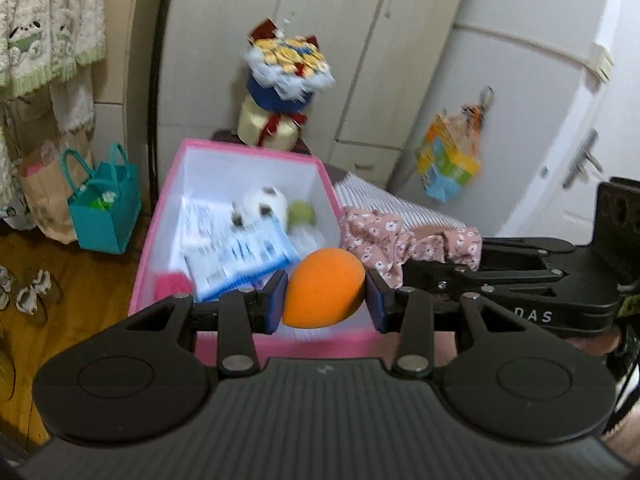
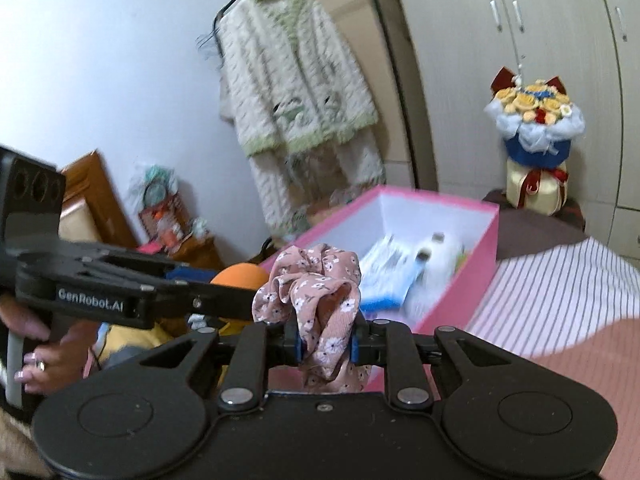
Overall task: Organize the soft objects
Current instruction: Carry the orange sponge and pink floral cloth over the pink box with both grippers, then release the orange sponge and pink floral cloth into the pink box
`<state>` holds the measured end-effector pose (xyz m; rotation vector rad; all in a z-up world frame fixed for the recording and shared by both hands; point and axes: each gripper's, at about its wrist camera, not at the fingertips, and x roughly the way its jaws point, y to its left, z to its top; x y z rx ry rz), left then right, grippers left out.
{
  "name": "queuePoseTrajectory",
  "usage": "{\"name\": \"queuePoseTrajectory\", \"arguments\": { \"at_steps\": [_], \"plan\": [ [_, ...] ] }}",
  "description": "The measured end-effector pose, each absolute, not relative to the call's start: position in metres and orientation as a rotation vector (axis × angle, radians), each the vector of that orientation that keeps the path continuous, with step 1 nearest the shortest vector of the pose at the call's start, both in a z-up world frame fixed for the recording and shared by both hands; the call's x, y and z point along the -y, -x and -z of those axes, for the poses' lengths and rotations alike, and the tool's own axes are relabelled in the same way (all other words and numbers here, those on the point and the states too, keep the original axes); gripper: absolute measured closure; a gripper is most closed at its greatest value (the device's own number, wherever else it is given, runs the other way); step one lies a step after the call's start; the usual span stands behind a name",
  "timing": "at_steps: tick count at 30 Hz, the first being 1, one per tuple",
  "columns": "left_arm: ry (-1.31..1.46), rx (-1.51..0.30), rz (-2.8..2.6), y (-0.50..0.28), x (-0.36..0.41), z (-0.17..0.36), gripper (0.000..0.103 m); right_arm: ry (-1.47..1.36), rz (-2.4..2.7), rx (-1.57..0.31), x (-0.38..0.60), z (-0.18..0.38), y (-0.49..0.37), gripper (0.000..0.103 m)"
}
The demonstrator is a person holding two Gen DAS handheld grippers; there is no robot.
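Note:
My left gripper [image 1: 326, 300] is shut on an orange egg-shaped sponge [image 1: 324, 286], held over the near rim of a pink box [image 1: 160, 216]. In the right wrist view my right gripper [image 2: 326, 348] is shut on a pink floral scrunchie [image 2: 316, 280], its blue pads pressing the fabric. The same scrunchie [image 1: 384, 236] shows in the left wrist view, to the right of the sponge. The orange sponge [image 2: 240, 274] and the left gripper's arm [image 2: 120, 292] lie to the left in the right wrist view. The pink box [image 2: 486, 240] sits just beyond the scrunchie.
In the box lie a plush toy with dark spots [image 1: 266, 204], a green ball [image 1: 302, 214] and blue-and-white packets [image 1: 236, 252]. A striped bedsheet [image 2: 560, 284], a flower bouquet [image 1: 286, 84], a teal bag [image 1: 104, 204] and a hanging cardigan [image 2: 296, 80] surround it. A person's hand [image 2: 44, 354] holds the left handle.

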<state>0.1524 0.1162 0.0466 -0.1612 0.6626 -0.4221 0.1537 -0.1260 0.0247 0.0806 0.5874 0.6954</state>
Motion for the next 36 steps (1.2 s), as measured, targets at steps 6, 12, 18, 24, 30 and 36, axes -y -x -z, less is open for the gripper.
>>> {"name": "queuePoseTrajectory", "arguments": {
  "at_steps": [6, 12, 18, 24, 30, 36],
  "plan": [
    [0.186, -0.644, 0.288, -0.225, -0.124, -0.039, 0.063, -0.039, -0.615, -0.550, 0.111, -0.029, -0.216, 0.078],
    [0.220, -0.703, 0.182, -0.291, -0.123, -0.011, 0.062, -0.012, -0.574, -0.632, 0.098, -0.009, -0.293, 0.078],
    [0.278, -0.783, 0.105, -0.328, -0.123, 0.015, 0.062, -0.054, -0.579, -0.737, 0.088, 0.013, -0.345, 0.077],
    [0.293, -0.778, 0.088, -0.331, -0.121, 0.022, 0.062, -0.082, -0.570, -0.764, 0.079, 0.024, -0.356, 0.074],
    [0.257, -0.725, 0.049, -0.325, -0.125, 0.018, 0.045, -0.115, -0.542, -0.773, 0.081, 0.028, -0.365, 0.059],
    [0.260, -0.721, 0.106, -0.305, -0.131, 0.009, 0.040, -0.156, -0.573, -0.739, 0.092, 0.019, -0.350, 0.048]
  ]
}}
